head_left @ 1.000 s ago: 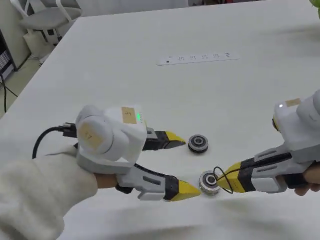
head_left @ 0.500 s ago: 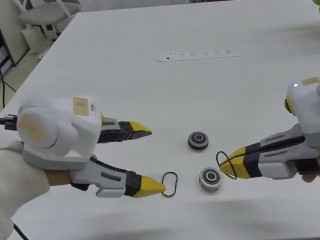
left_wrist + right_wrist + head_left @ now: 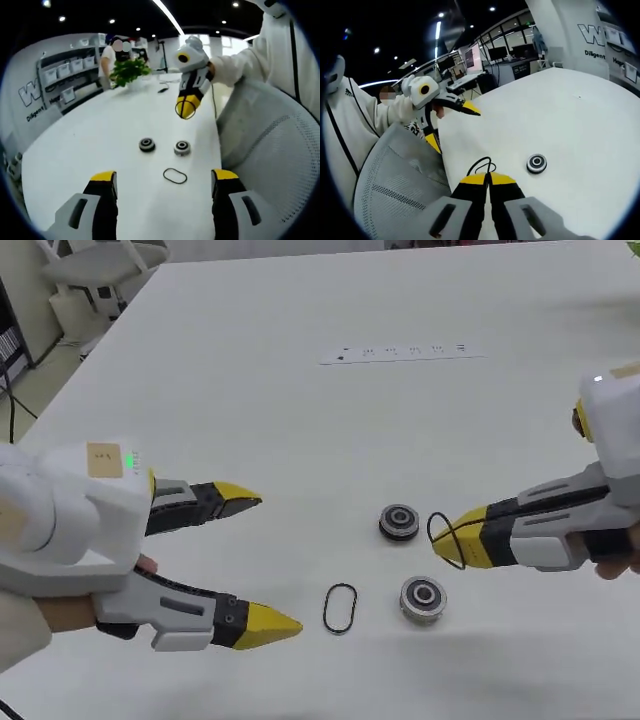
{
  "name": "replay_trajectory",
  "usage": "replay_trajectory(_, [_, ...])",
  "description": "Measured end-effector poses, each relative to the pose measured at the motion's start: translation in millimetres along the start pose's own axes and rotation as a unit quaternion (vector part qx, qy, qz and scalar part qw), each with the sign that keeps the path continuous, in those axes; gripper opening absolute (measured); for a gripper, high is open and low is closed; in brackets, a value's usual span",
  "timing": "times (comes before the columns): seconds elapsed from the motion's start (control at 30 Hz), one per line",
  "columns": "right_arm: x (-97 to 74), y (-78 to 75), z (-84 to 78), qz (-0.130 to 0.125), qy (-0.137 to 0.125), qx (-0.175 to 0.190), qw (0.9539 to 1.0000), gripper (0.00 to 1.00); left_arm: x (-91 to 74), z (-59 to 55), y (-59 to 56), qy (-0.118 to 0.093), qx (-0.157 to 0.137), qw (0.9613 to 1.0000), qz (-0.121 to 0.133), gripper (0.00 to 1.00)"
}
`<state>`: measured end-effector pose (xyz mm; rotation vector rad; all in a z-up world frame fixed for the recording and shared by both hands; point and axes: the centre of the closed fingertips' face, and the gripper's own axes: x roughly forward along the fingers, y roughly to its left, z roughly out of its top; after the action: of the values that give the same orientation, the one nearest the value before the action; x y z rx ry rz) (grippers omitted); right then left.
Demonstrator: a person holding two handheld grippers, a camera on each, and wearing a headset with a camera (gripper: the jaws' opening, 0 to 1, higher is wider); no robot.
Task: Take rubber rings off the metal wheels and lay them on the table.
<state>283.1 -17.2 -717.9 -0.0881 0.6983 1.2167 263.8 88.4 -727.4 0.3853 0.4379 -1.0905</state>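
Table [image 3: 300,440] white, shelves [image 3: 65,80] behind; left tongs [image 3: 280,562] gape, right tongs [image 3: 438,543] pinch rubber ring [image 3: 429,530].

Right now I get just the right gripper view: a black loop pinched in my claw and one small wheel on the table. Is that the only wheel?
Observer: No. A second wheel lies close to that first wheel, apart from it.
Operator: Is any ring off already?
Observer: Yes, a loose ring lies flat on the table, beside the second wheel, not touching it.
Operator: What is the other claw doing?
Observer: The left claw is open and empty, its tips pointing toward that loose ring.
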Motion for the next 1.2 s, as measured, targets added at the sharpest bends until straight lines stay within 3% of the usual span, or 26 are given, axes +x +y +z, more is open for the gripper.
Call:
replay_trajectory(0.17, [3.3,-1.2,5.1,-0.004,-0.003,-0.004,1.0000,0.00,-4.8,-4.0,1.9,-0.017,-0.027,0.9994,0.016,0.84])
replay_trajectory(0.6, [18.4,-5.8,13.4,-0.013,0.002,-0.012,0.9998,0.00,-7.8,-16.8,-5.0,-0.027,-0.062,0.9974,0.027,0.87])
replay_trajectory(0.8, [31.3,-5.4,8.6,-0.014,0.016,-0.014,0.9997,0.00,-7.9,-23.3,-9.4,-0.021,-0.068,0.9971,0.026,0.86])
replay_trajectory(1.2, [59.2,-3.7,-4.0,-0.026,0.038,-0.035,0.9983,0.00,-9.6,-25.4,-11.9,-0.025,-0.078,0.9962,0.031,0.85])
